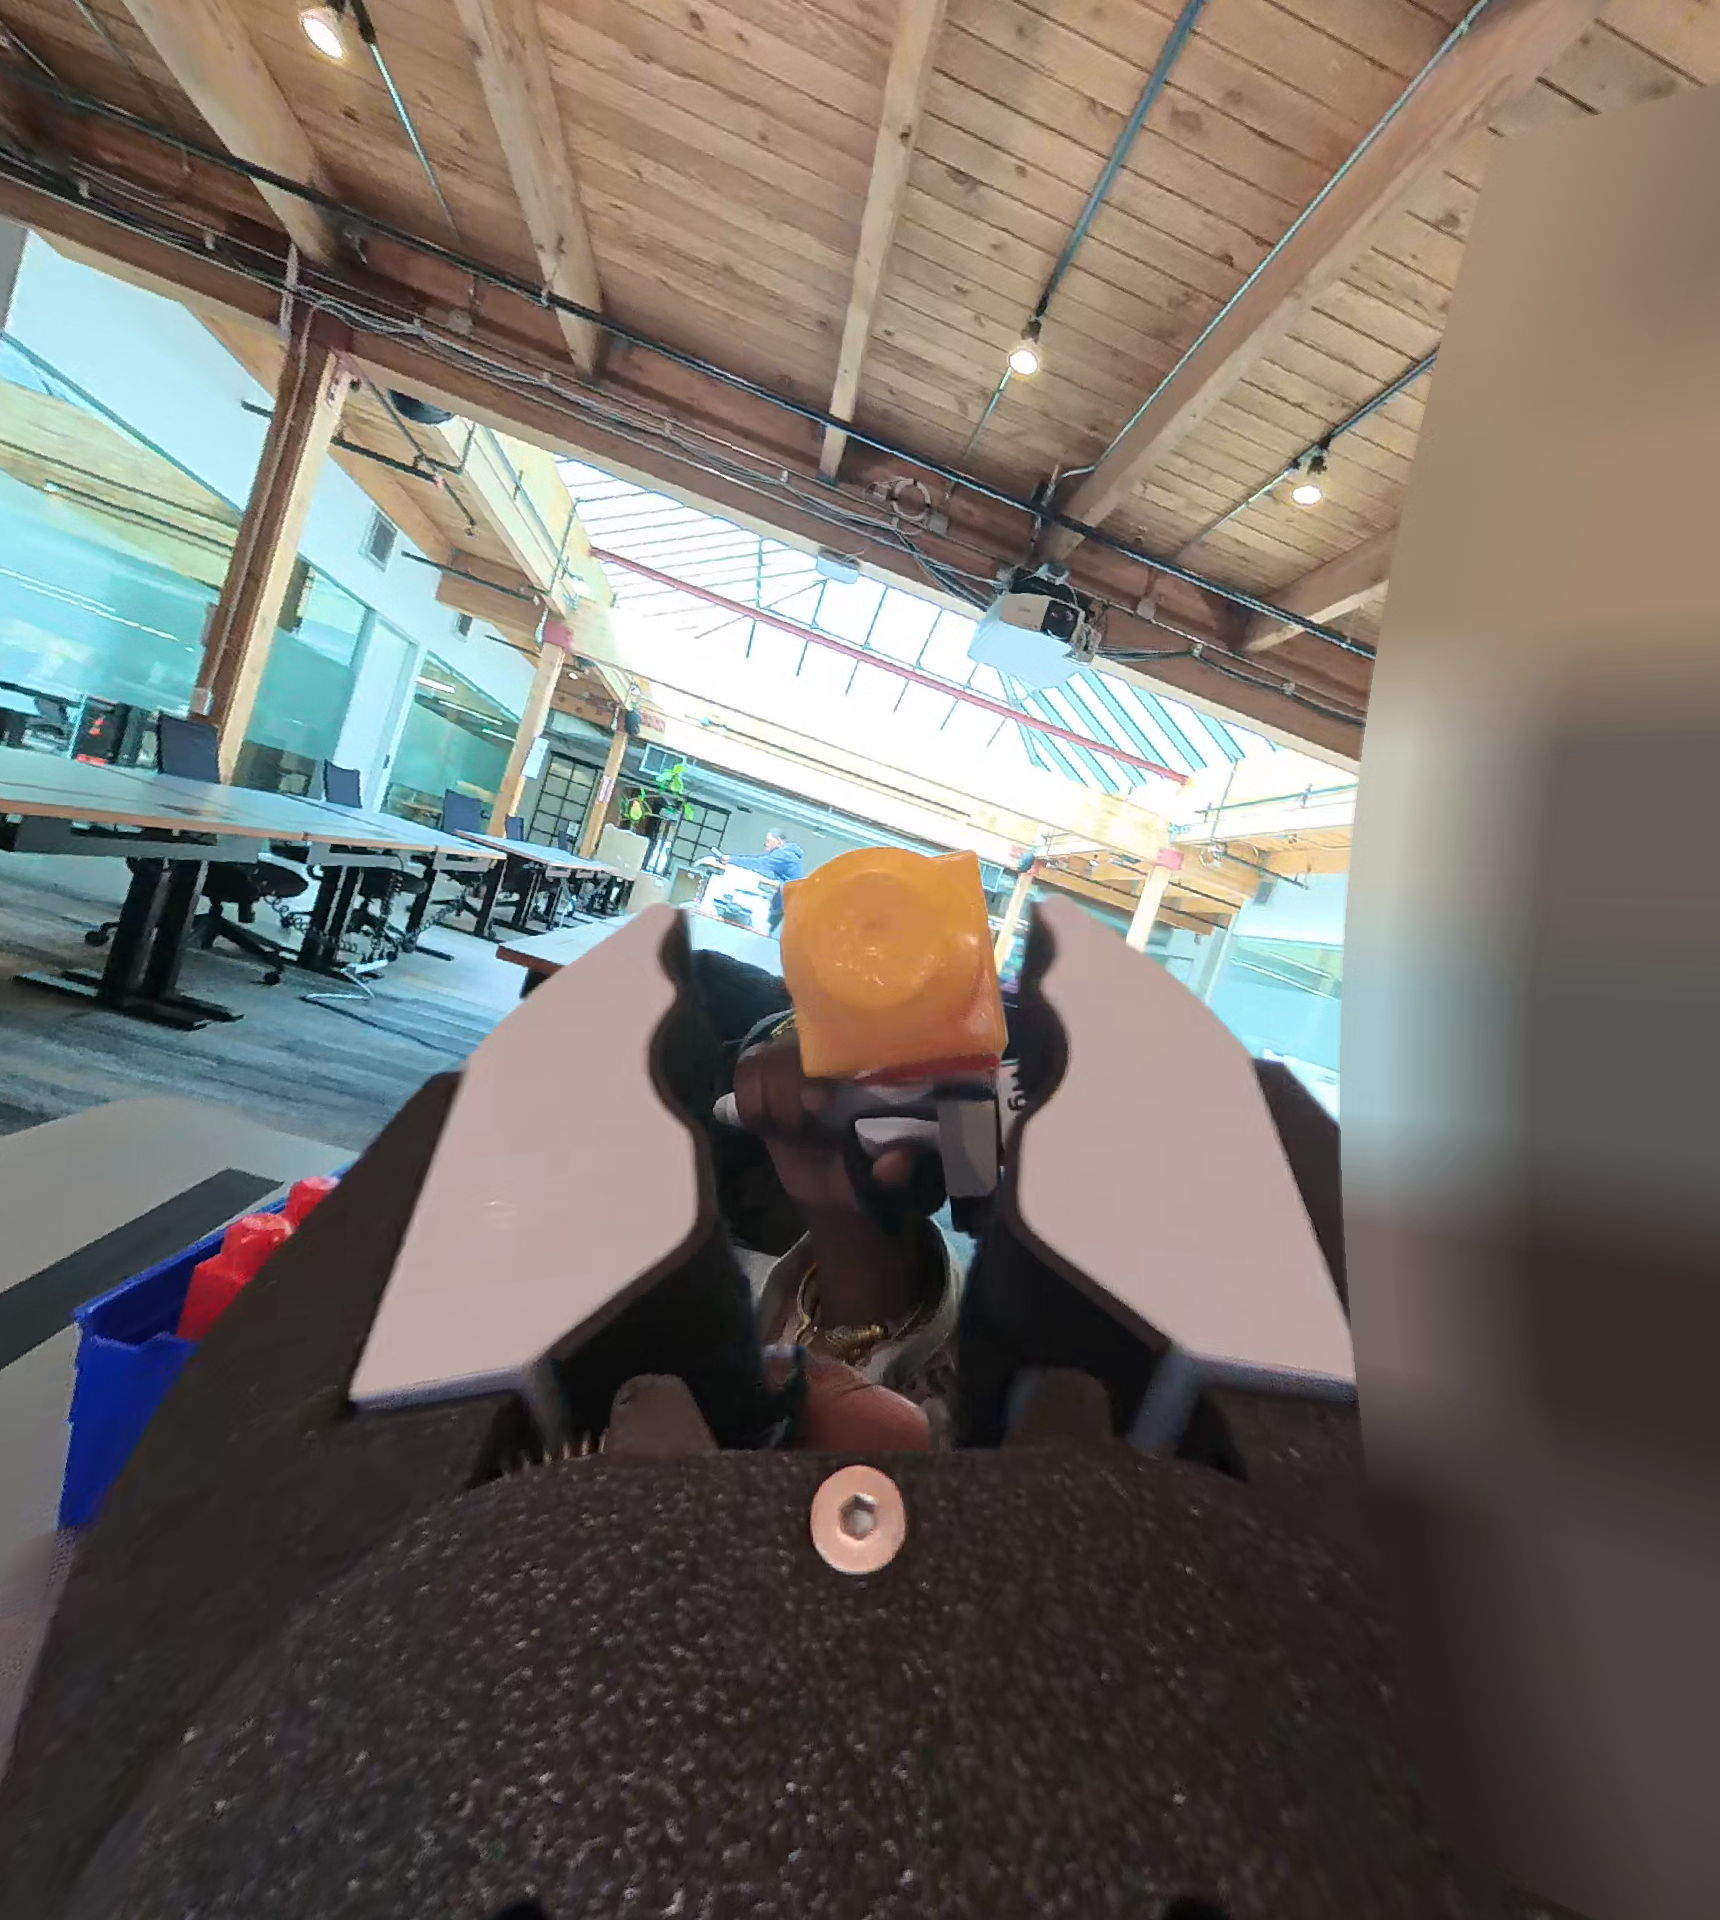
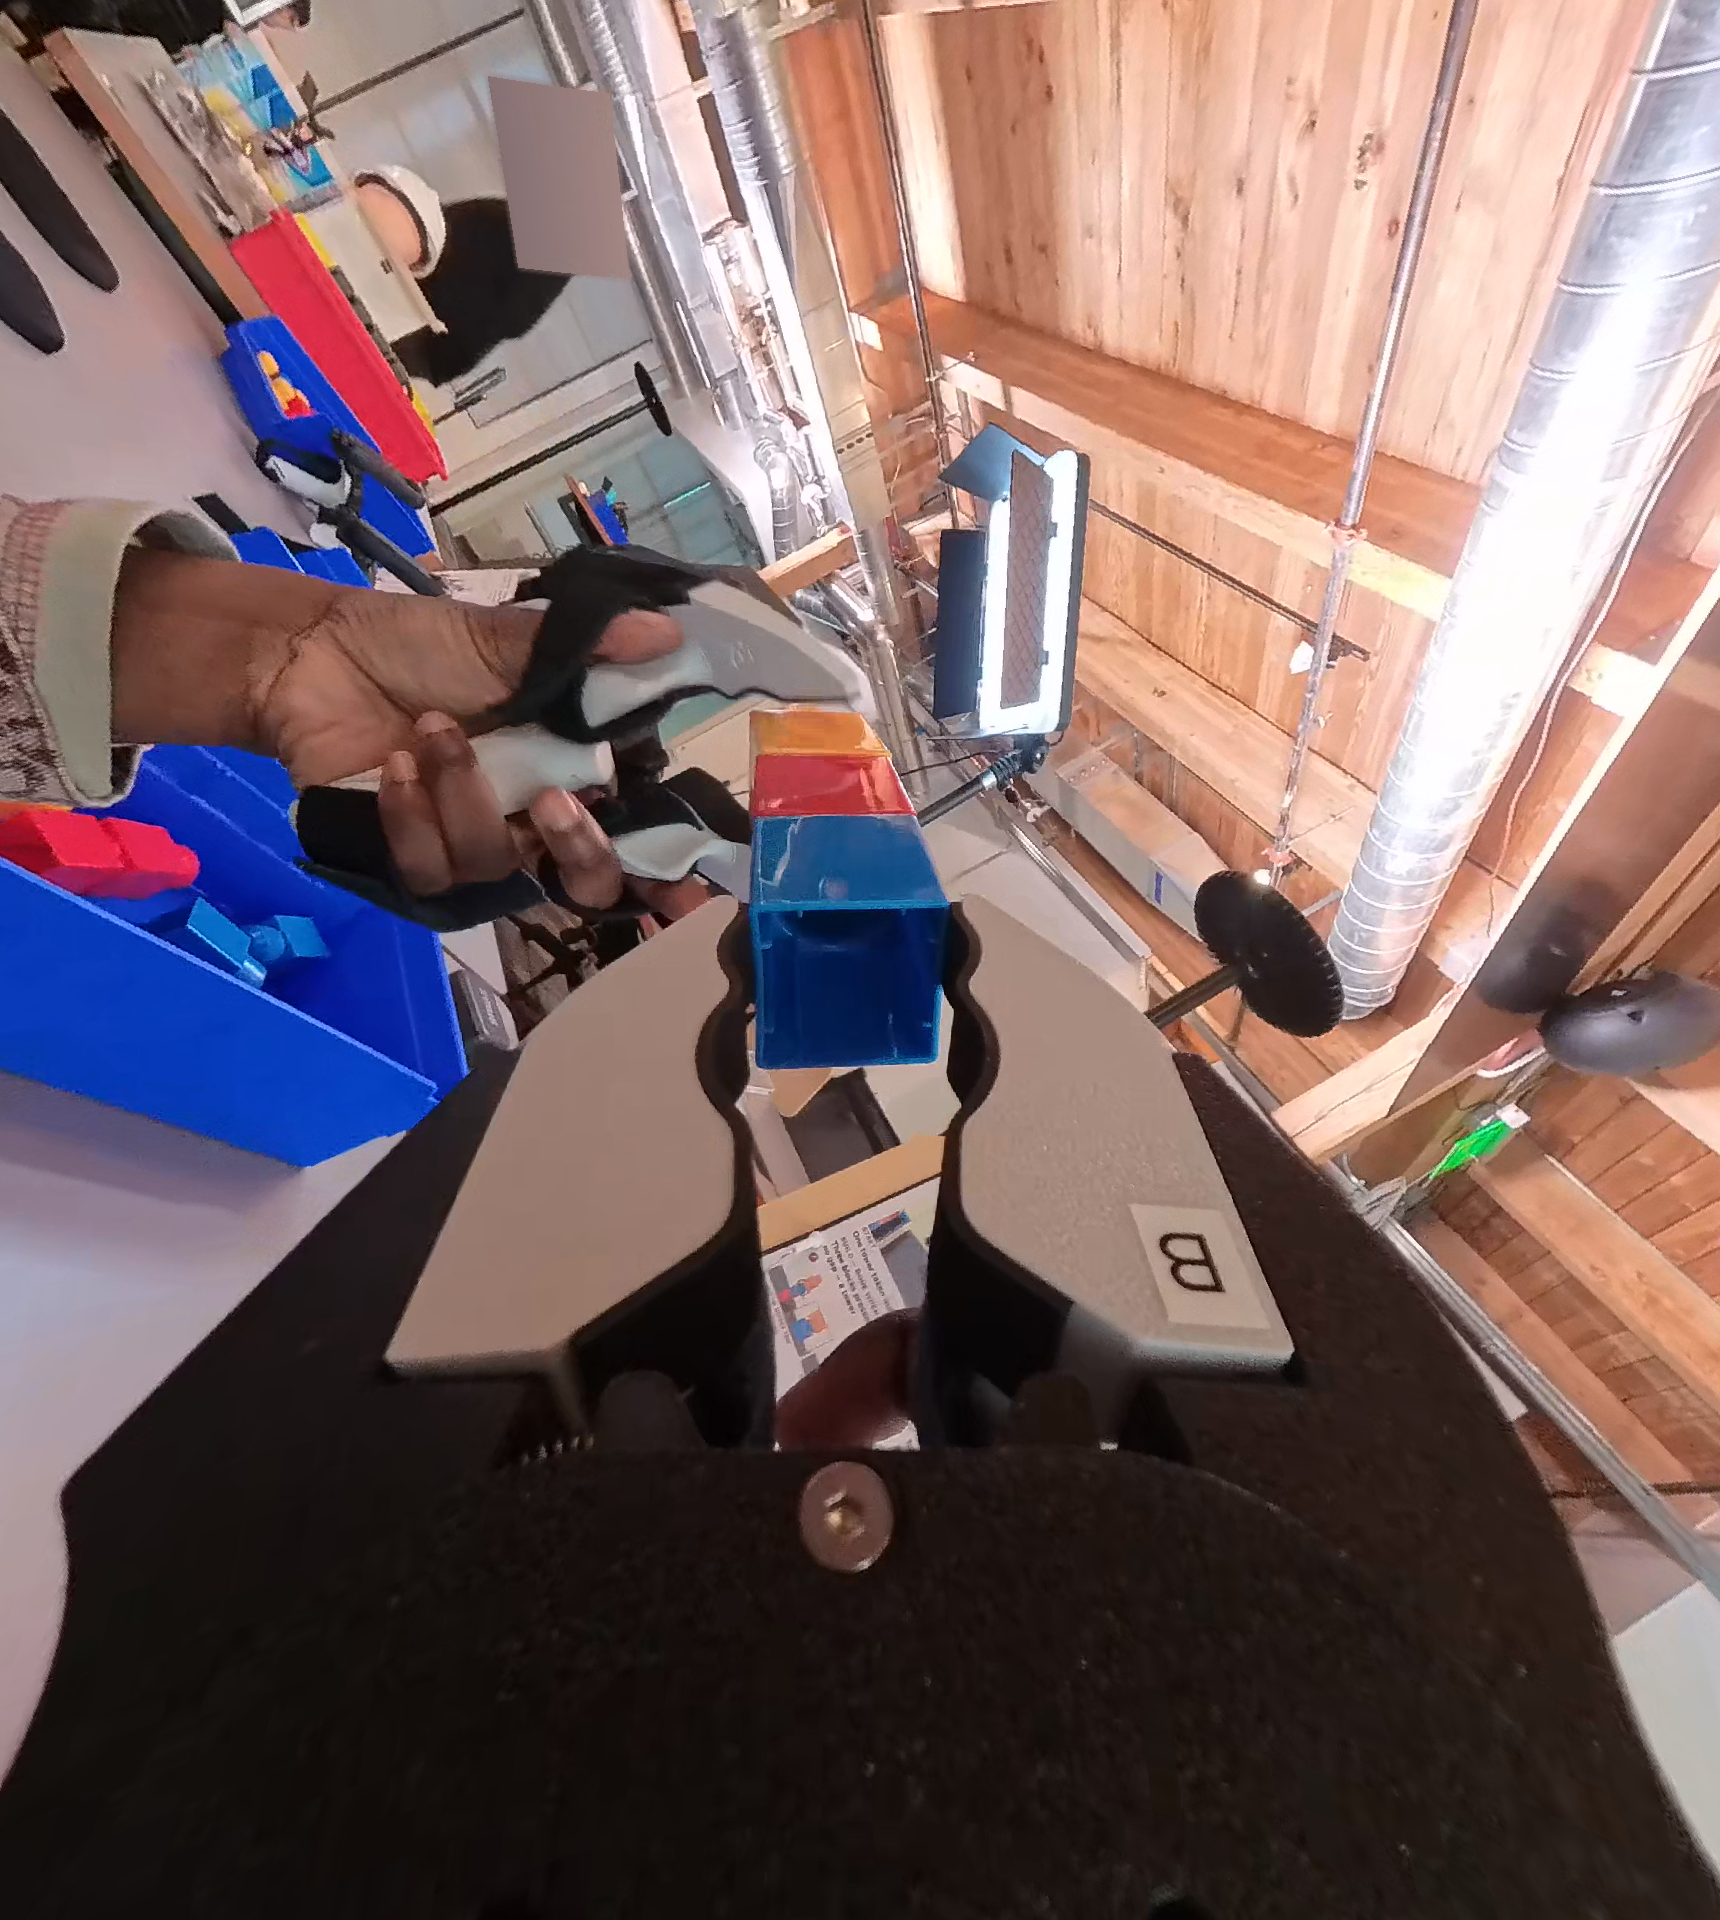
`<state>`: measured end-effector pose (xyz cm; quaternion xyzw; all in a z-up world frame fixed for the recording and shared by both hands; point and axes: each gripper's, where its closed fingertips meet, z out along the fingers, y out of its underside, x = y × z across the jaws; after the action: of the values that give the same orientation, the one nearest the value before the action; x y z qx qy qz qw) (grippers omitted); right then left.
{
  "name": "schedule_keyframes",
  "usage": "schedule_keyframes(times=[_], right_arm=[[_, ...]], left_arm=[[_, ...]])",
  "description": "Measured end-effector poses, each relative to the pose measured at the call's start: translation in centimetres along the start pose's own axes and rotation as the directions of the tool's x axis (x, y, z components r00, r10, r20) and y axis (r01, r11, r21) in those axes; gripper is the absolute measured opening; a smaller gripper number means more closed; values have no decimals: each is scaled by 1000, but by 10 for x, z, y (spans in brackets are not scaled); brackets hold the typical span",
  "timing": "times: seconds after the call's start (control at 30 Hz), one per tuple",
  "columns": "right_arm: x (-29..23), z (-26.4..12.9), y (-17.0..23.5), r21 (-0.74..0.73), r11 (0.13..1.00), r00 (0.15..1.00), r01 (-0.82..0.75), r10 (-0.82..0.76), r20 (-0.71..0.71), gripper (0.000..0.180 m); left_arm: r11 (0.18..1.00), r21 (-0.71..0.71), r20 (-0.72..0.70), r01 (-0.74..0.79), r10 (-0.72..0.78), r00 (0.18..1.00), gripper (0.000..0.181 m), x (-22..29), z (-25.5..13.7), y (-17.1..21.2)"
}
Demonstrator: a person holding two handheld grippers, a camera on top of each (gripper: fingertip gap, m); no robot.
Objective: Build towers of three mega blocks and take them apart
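Note:
My right gripper (image 2: 851, 914) is shut on the blue block (image 2: 840, 966), the base of a tower held in the air. A red block (image 2: 830, 784) sits on it and an orange block (image 2: 814, 732) on top. In the left wrist view the orange block (image 1: 887, 966) faces me stud-first, between the tips of my left gripper (image 1: 856, 914), which is open; it lies nearer the right finger. In the right wrist view the left gripper's fingers (image 2: 752, 655) stand on either side of the tower's orange and red end, held by a hand (image 2: 368, 675).
A blue bin (image 2: 160, 1039) with loose red and blue blocks stands on the white table (image 2: 108, 1299) to the left; it also shows in the left wrist view (image 1: 118, 1382). A second blue bin (image 2: 264, 384) and a red bin (image 2: 336, 312) lie farther back. Spacing between my two grippers at the tips: around 7 cm.

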<state>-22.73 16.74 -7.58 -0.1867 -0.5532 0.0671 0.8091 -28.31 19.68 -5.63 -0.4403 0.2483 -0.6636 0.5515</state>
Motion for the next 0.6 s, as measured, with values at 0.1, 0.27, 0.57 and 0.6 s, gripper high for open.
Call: schedule_keyframes(times=[0.1, 0.27, 0.57, 0.6], right_arm=[[-4, 6, -2, -11, 999, 999, 47, -47, -7, 34], [-5, 5, -10, -5, 997, 997, 80, -80, 0, 34], [-5, 3, -4, 16, 1000, 1000, 2, -2, 19, 34], [-6, 3, -2, 15, 1000, 1000, -1, 1, 21, 35]], left_arm=[[1000, 14, -37, 13, -12, 999, 40, 7, 2, -1], [999, -37, -69, 11, -14, 998, 39, 11, 2, 6], [998, -61, -69, -10, 5, 998, 38, 9, 2, 11], [998, -65, -65, -8, 4, 998, 38, 8, 2, 11]])
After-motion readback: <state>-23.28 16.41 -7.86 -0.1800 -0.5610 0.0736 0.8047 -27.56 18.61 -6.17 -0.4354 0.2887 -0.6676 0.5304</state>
